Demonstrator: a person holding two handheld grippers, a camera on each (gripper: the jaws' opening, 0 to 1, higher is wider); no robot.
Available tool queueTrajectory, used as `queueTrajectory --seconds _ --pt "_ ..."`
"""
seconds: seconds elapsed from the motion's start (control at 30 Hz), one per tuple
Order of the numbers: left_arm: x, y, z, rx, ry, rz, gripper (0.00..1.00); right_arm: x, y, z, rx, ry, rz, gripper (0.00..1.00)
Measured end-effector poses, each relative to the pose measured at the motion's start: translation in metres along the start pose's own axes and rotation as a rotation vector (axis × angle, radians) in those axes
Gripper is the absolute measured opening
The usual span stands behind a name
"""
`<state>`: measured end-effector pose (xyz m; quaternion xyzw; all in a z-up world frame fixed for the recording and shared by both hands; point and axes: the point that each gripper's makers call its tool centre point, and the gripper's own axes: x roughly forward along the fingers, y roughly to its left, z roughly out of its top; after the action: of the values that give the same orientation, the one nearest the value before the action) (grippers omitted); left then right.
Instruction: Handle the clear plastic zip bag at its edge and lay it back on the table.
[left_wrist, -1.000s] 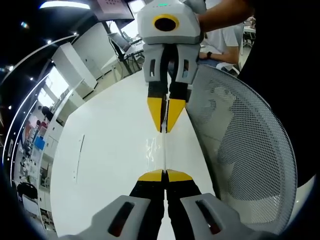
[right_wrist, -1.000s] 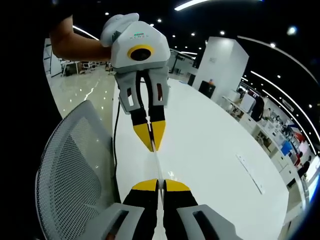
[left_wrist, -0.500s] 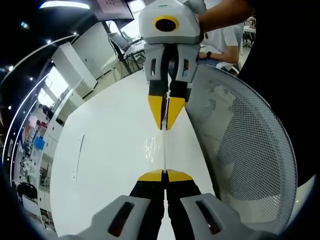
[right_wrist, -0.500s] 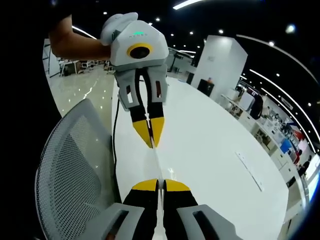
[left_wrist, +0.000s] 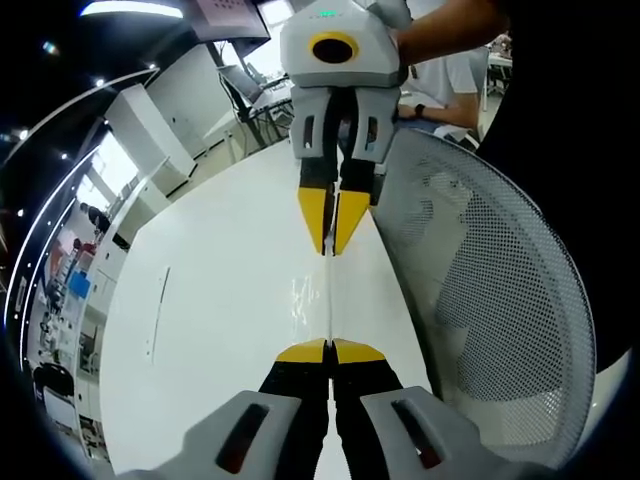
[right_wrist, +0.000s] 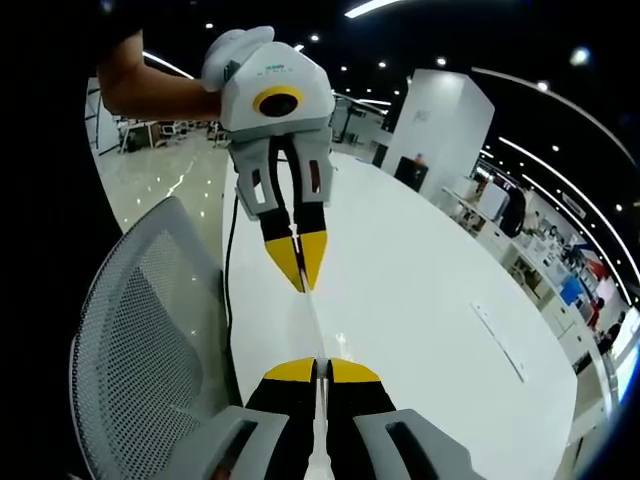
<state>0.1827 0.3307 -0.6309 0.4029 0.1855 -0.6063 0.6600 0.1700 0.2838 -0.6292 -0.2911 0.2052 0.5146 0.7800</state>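
A: Where's the clear zip bag (left_wrist: 329, 300) rn?

B: Strung edge-on btwn the two tools, above the white table (left_wrist: 220, 300). Reads as a thin pale line w/ a bit of glare; in right gripper view same thing, bag (right_wrist: 315, 325) as a sliver running tip to tip

A: Left gripper (left_wrist: 330, 349)?

B: Jaws pinched together on the near edge, yellow tips meeting, plastic caught btwn them. Holding the bag, I'd say

A: And the right gripper (left_wrist: 331, 245)?

B: Facing it from the far end, tips closed to a point on the opposite edge. From its own view the right gripper (right_wrist: 315, 369) also clamped, w/ left gripper (right_wrist: 300, 280) coming in from across. So both narrow, both gripping, bag taut-ish btwn them

A: Anything nearby?

B: Mesh office chair (left_wrist: 500, 300) just beside the table edge, right under where they're working. Person's forearm (right_wrist: 150, 90) behind the left tool. Thin strip (right_wrist: 500, 345) lying on tabletop, well apart

A: Which step then?

B: Edge-handling part looks done, bag up off the surface. Lay-down not yet done

A: Next move needs?

B: My guess: lower both ends together, keep it over table not the chair, let the film settle flat, then open jaws w/o dragging it
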Motion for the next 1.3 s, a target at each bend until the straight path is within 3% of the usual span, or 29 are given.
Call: queueTrajectory --seconds 1.3 --pt "0.0001 -0.0017 0.0 -0.002 0.0 -0.005 0.0 -0.0025 -0.0015 -0.0039 0.005 0.002 -0.005 0.0"
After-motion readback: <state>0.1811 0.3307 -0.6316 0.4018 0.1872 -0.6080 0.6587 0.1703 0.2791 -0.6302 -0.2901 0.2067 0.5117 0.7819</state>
